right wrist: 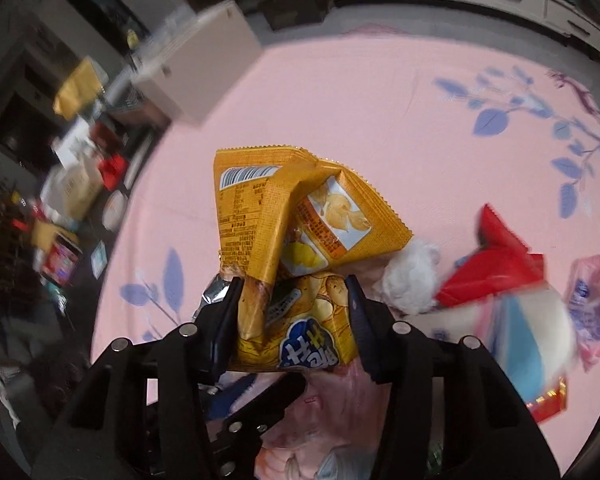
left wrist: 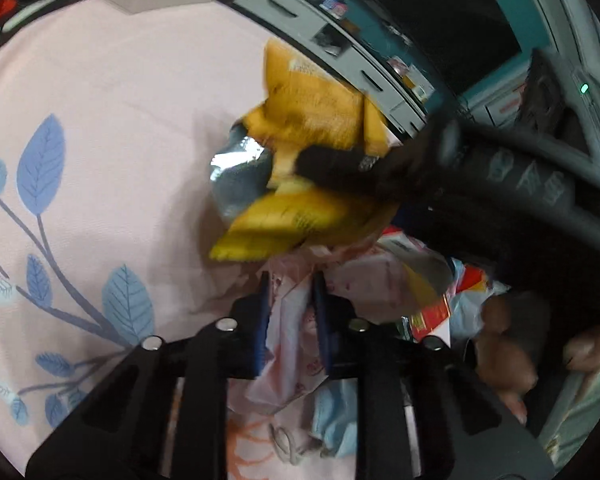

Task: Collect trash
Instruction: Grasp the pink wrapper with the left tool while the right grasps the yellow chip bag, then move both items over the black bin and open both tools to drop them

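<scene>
My left claw (left wrist: 288, 280) is clamped on the thin pink-printed plastic bag (left wrist: 296, 340); the blue pads are drawn nearly together with the film pinched between them, holding up one edge of what I take to be the collection bag. Its mouth appears to lie just to the right of and below that pinch, where red, blue and white scraps (left wrist: 432, 312) already sit.

My right claw (right wrist: 294, 284) grips the yellow crisp packet (right wrist: 296, 232). The jaws stand partly apart because the crumpled packet fills the gap, and both pads press on its lower part. The packet rises out of the claw, long axis running up and away from the fingertips, the serrated top edge farthest off. From the left wrist view this same packet (left wrist: 308, 168) hangs just beyond and above the left claw, with the right claw's dark finger (left wrist: 340, 164) across it.

Judgement: the packet is nearer the bag mouth than anything else, and the right hand is the one to bring it in, downward and toward the left claw.

Outward, on the pink leaf-patterned mat (right wrist: 380, 120), a white wad (right wrist: 410, 280), a red wrapper (right wrist: 496, 272) and a pink packet (right wrist: 592, 304) lie to the right, not yet collected.
</scene>
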`<state>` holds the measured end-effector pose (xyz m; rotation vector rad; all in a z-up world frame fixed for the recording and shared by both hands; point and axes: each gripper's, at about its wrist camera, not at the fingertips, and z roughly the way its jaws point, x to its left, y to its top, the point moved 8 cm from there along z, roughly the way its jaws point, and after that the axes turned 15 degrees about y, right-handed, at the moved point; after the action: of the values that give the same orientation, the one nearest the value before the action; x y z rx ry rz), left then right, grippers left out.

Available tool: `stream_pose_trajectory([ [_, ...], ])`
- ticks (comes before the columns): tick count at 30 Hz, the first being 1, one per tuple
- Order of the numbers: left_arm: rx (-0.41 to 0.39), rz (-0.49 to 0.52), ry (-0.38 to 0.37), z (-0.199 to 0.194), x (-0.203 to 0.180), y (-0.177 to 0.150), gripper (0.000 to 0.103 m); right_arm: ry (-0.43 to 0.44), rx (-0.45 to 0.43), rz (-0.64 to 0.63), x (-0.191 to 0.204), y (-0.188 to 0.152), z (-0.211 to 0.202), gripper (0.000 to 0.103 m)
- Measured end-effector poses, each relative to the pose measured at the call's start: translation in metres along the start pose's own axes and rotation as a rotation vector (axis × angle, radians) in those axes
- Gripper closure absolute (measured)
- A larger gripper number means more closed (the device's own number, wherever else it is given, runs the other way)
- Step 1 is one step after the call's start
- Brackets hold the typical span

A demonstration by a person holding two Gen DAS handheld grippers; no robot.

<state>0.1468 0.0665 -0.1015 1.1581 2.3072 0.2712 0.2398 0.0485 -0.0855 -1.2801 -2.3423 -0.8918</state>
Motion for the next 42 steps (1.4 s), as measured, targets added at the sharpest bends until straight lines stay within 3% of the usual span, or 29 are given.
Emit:
stream_pose_trajectory([
  [4,-0.022,0.022,0.014,-0.010,-0.007,-0.006,0.089,0.007,-0.110,-0.002,0.005,-0.003,-0.049,0.052],
  [7,-0.091,0.034,0.027,-0.035,-0.009,-0.003,0.089,-0.010,-0.199,-0.011,0.003,-0.013,-0.092,0.052],
  [11,-0.156,0.015,-0.014,-0.071,-0.007,-0.006,0.089,-0.060,-0.369,-0.009,-0.011,-0.037,-0.160,0.052],
  [15,-0.235,0.030,-0.017,-0.103,-0.007,-0.016,0.089,-0.072,-0.479,0.055,-0.035,-0.074,-0.205,0.051],
  [22,-0.308,0.110,-0.046,-0.127,-0.070,-0.060,0.089,-0.115,-0.593,0.164,-0.081,-0.148,-0.255,0.051],
  [24,-0.308,0.143,-0.061,-0.132,-0.074,-0.076,0.089,-0.161,-0.636,0.167,-0.090,-0.167,-0.273,0.051],
  [34,-0.312,0.282,-0.141,-0.138,-0.173,-0.131,0.089,-0.386,-0.885,0.214,-0.128,-0.230,-0.381,0.049],
  [38,-0.298,0.346,-0.156,-0.130,-0.216,-0.153,0.089,-0.466,-0.940,0.289,-0.156,-0.255,-0.408,0.048],
  [42,-0.272,0.417,-0.161,-0.113,-0.252,-0.177,0.089,-0.476,-0.940,0.356,-0.184,-0.269,-0.415,0.048],
])
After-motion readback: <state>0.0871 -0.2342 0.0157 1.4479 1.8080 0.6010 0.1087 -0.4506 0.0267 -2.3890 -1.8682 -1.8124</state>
